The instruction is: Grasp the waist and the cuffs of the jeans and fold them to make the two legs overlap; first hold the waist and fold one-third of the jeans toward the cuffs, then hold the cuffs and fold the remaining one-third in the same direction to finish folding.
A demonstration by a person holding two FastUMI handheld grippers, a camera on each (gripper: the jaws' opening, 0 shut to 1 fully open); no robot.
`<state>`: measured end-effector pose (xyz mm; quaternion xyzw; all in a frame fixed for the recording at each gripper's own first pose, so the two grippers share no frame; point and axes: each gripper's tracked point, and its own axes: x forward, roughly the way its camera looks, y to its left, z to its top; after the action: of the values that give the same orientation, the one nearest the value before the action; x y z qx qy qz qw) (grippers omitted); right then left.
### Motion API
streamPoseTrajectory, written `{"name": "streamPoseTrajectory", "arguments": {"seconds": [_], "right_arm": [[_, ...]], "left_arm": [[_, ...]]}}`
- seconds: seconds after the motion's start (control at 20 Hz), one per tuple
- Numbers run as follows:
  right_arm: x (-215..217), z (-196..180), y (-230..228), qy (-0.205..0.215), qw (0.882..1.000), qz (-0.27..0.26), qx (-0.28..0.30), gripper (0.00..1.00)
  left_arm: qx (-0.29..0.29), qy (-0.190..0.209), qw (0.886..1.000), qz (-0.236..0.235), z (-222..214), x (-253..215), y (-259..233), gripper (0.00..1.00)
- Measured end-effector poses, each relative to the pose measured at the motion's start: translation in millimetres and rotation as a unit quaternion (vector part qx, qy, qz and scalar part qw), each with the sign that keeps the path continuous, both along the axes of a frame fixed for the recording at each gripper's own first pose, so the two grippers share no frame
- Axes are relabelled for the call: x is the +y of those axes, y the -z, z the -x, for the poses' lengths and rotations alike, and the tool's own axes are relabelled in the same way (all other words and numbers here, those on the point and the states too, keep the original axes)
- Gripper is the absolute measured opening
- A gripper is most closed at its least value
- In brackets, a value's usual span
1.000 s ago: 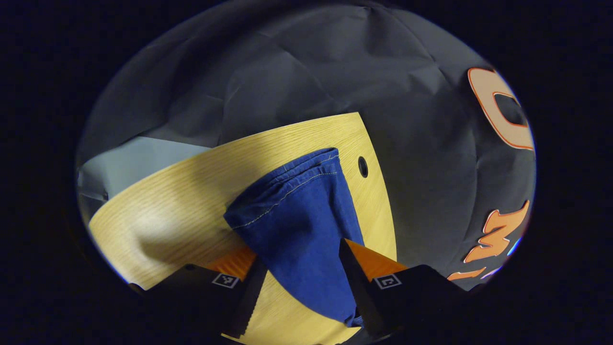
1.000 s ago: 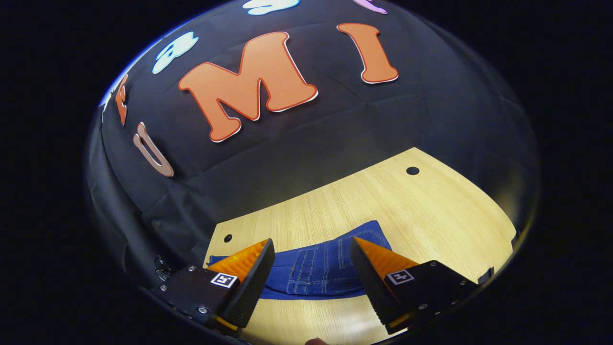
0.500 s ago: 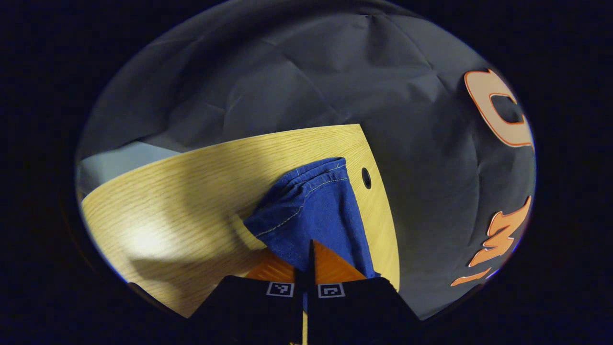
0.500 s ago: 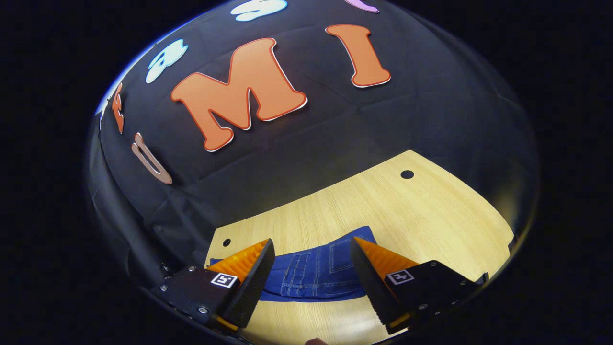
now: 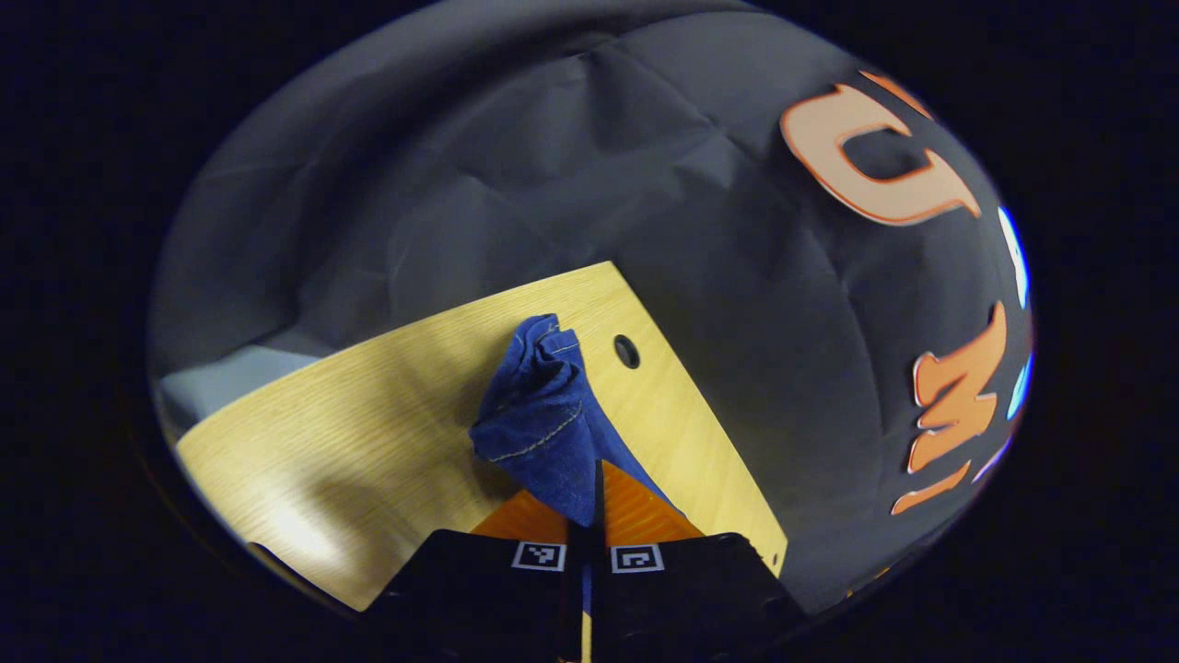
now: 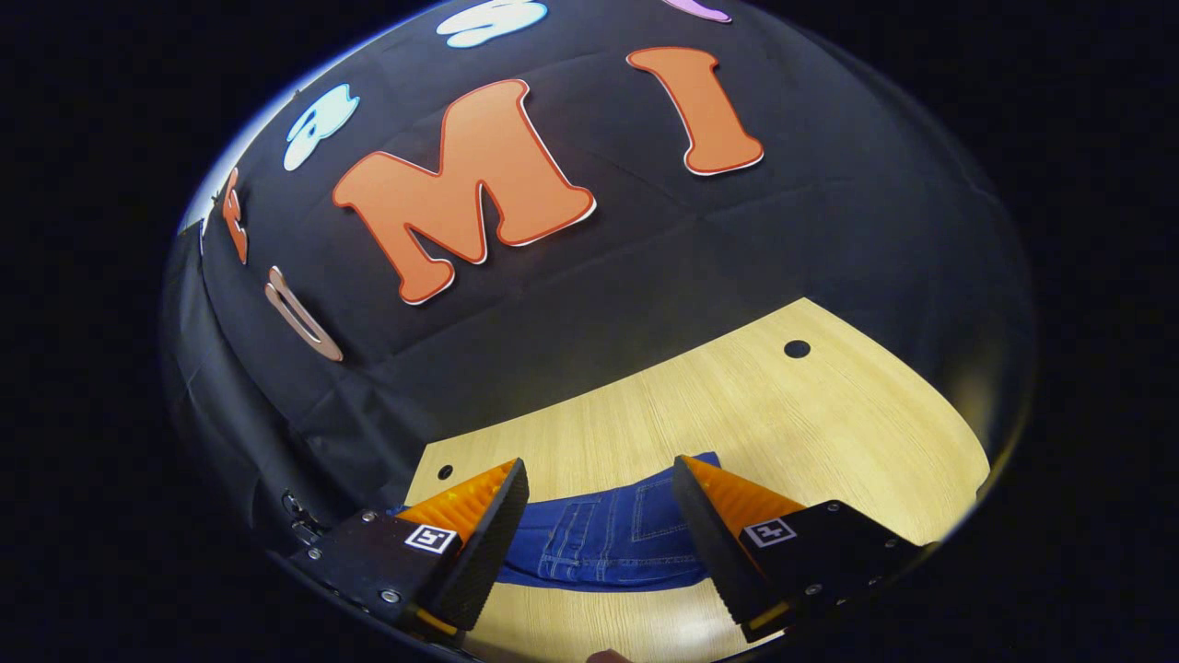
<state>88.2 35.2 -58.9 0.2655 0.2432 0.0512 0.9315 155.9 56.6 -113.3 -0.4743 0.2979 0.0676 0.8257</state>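
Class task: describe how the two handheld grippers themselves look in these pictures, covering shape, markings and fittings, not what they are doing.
The left gripper and the right gripper look alike. Each has two wedge-shaped jaws tapering to a point, ribbed on their inner faces, set on black blocky bodies. Each body carries a small square black-and-white marker. Small screws dot the right gripper's bodies. No cables or sleeves can be made out.

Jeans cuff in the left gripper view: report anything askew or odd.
The cuff end of the jeans is bunched and crumpled, not flat, pulled up off the table where the left gripper has its jaws shut on the denim. No damage or stains are visible.
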Motion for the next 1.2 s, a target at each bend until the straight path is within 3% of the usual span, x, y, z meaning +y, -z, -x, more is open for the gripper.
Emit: {"name": "streamPoseTrajectory", "arguments": {"seconds": [0.5,0.8,1.2], "right_arm": [[2,-11,-4,-0.033,0.999,-0.026,-0.021,0.98],[-20,-10,-3,-0.026,0.998,-0.045,-0.029,0.98],[-59,0,9,-0.008,0.998,-0.065,-0.026,0.97]], "left_arm": [[-0.092,0.095,0.988,-0.074,-4,-79,-119,0.04],[-0.135,0.157,0.973,-0.105,-8,-139,-172,0.04],[-0.167,0.25,0.948,-0.107,-11,-262,-207,0.04]]}}
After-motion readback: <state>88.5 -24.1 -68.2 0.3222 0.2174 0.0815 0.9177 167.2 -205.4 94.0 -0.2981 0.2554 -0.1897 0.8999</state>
